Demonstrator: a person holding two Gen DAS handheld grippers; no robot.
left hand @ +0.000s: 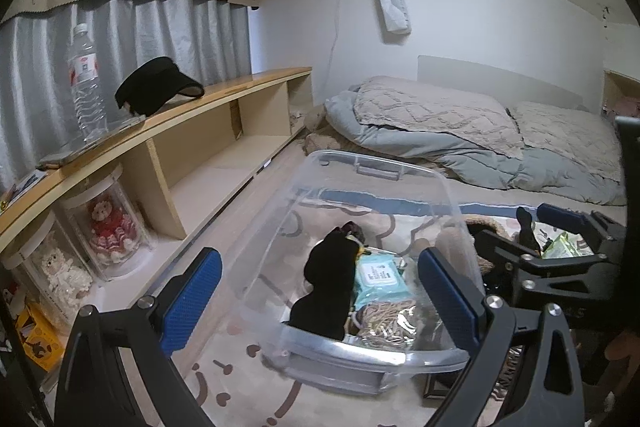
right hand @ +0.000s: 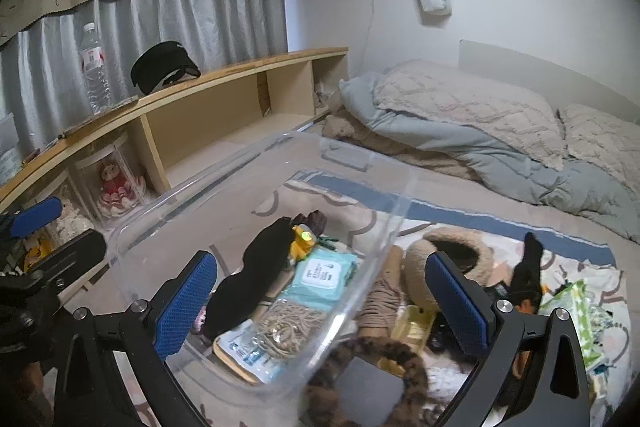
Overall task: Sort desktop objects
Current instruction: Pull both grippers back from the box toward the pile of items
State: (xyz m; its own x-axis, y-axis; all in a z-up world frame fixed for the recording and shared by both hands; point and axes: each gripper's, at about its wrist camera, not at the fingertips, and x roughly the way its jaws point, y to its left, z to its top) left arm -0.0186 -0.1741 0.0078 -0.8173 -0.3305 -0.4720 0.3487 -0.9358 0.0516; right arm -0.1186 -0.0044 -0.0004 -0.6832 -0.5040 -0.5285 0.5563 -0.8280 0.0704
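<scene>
Teal wipes pack (right hand: 325, 277); black sock (right hand: 256, 279); scrunchie (right hand: 404, 359) (possibly leopard-print).

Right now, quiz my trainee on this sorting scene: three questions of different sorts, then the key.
1. True or false: the pack of wipes lies inside the clear bin.
2. Which item stands on top of the wooden shelf? A) water bottle B) a kettle C) a lamp
3. Fill in: both the left gripper and the right gripper are ____ and hold nothing.

Key: 1 true; 2 A; 3 open.
</scene>
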